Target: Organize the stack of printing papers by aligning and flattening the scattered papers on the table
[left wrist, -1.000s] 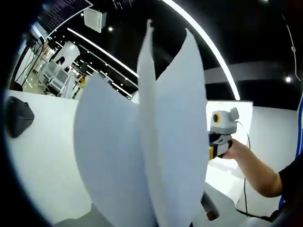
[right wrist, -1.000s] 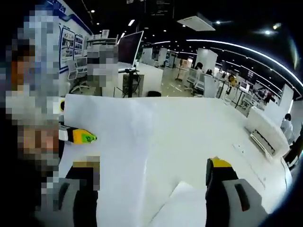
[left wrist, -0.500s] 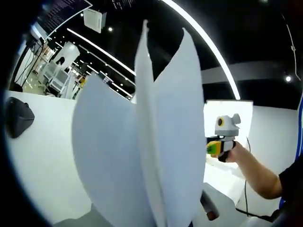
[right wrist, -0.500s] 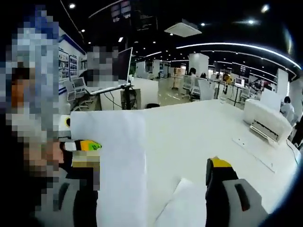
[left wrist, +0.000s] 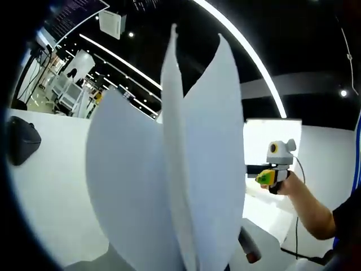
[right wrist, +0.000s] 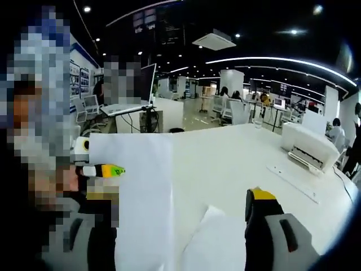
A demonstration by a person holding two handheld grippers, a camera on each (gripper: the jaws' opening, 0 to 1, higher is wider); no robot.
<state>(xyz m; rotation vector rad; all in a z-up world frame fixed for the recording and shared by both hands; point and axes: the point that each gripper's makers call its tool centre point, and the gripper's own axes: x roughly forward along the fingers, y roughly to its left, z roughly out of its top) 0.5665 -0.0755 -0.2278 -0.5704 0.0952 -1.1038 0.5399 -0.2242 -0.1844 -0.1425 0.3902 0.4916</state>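
Several printing papers (left wrist: 169, 169) stood upright, fanned across the middle of the left gripper view, clamped in the left hand-held gripper (right wrist: 104, 170). Right of them, the right hand-held gripper (left wrist: 265, 176) hung apart, jaws spread wide. Beyond lay the white table (right wrist: 237, 164), a printer (right wrist: 310, 149) at right.

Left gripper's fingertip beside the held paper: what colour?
Yellow with green on the left gripper, best in the right gripper view, beside the white paper.
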